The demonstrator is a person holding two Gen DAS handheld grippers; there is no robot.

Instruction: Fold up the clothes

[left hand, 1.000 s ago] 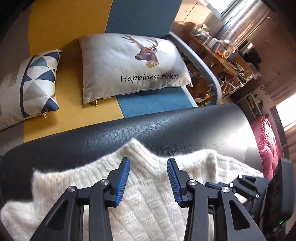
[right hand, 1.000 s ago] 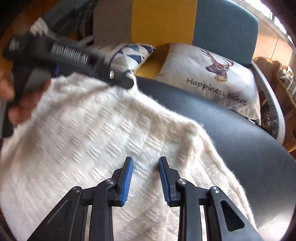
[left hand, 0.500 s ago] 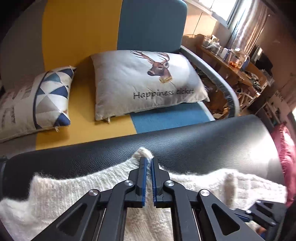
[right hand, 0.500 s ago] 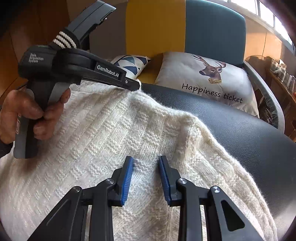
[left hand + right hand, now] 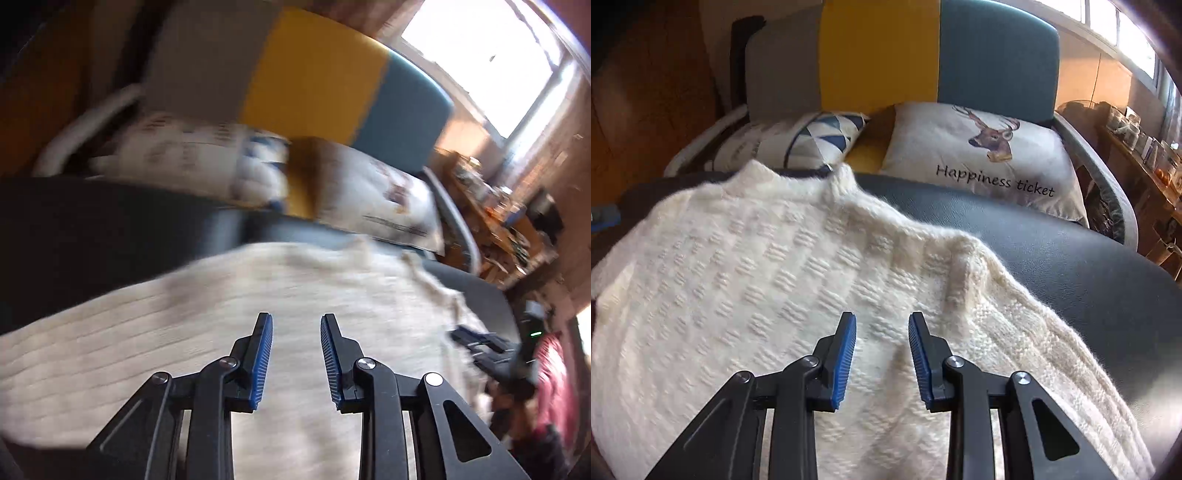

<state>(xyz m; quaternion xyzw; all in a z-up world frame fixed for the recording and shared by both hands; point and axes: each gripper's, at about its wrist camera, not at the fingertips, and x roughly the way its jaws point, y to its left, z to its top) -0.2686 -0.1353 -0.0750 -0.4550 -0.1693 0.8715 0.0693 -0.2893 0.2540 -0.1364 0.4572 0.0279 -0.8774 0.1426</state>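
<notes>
You are holding the left gripper over the cream knitted sweater, and its jaws are standing moderately apart with nothing between the blue pads. The left wrist view is smearing with motion blur, so fine detail there is hard to read. You are holding the right gripper over the same sweater, its jaws also moderately apart and gripping nothing; whether the fingertips are touching the knit or hanging just above it, I cannot tell.

The sweater is lying spread across the black leather surface, filling the right wrist view from about 6 o'clock up to 11 o'clock, with a raised ridge of knit running towards 4 o'clock. Its far edge is reaching the rim of the black surface at about 12 o'clock, where two small peaks of knit are standing up.

Beyond the black surface, at 12 o'clock, a sofa with grey, yellow and blue panels is facing you. On it, a pillow with a deer print and the words "Happiness ticket" is lying at about 1 o'clock, and a pillow with blue triangles is lying just beside it at about 11 o'clock. In the left wrist view, your right gripper is showing as a dark blurred shape at 3 o'clock, at the sweater's edge.
</notes>
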